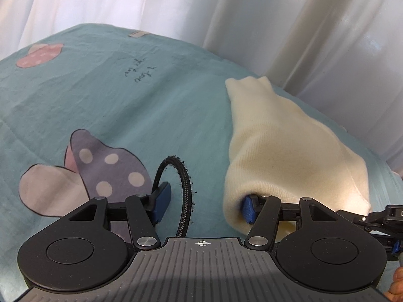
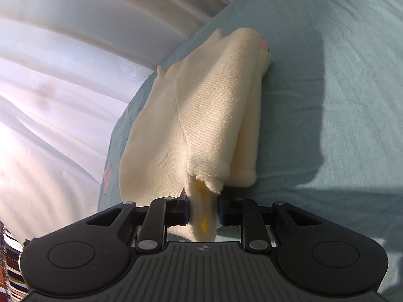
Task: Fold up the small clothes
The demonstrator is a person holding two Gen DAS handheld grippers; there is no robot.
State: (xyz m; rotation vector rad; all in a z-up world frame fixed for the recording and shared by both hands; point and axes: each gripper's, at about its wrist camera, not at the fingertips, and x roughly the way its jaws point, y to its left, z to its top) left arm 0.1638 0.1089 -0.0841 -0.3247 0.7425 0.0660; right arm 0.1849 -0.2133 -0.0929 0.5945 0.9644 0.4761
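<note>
R gripper (image 2: 204,211), bottom centre of right wrist view: jaws clamped on near edge of cream knit garment (image 2: 201,115), w/ a bit of yellow showing in the pinched fold. Garment runs up frame centre, bunched lengthwise, lying on teal bedsheet (image 2: 327,100).

L gripper (image 1: 205,205), bottom of left wrist view: jaws wide apart; right blue fingertip (image 1: 248,207) pushed against garment's (image 1: 284,151) rolled near edge, left one over bare sheet (image 1: 126,100). Black braided cable (image 1: 185,201) loops betw. them. Garment fills right-centre, tapering to upper centre. Polka-dot bow print (image 1: 100,173) lower left. White curtain (image 1: 176,0) across top.
</note>
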